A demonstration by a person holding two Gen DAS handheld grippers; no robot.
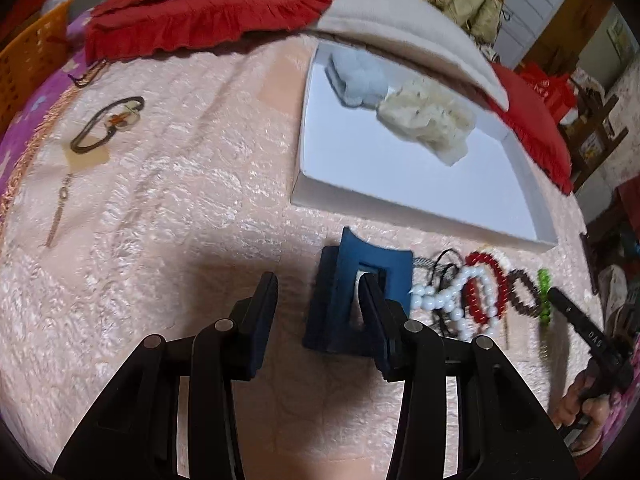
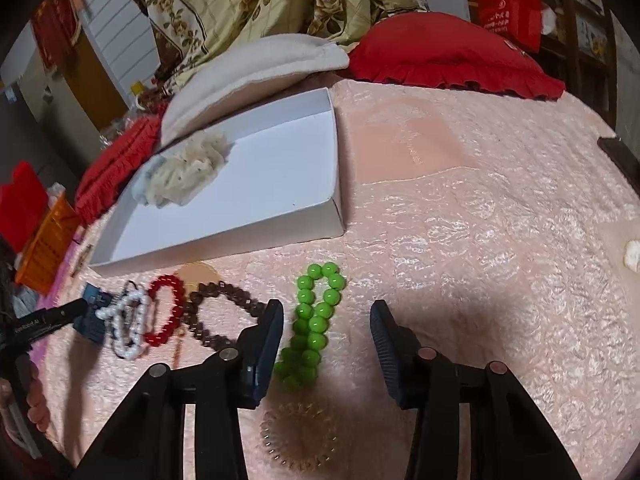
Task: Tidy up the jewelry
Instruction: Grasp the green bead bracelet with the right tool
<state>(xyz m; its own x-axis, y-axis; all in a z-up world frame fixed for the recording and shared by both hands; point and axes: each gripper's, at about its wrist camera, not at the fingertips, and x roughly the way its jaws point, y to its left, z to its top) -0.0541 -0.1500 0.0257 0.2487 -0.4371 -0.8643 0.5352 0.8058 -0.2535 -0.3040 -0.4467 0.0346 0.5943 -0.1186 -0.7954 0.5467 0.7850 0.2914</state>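
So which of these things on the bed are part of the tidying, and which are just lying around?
Part of the job:
- shallow white cardboard box
- dark blue plastic hair claw
- white pearl bead bracelet
- red bead bracelet
- brown bead bracelet
- bright green bead bracelet

Just lying about:
- red frilled cushion
- cream pillow
- orange plastic basket

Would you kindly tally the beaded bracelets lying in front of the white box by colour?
White pearl-bead bracelet: 1
Red glossy bead bracelet: 1
Dark brown bead bracelet: 1
Bright green round-bead bracelet: 1
Total: 4
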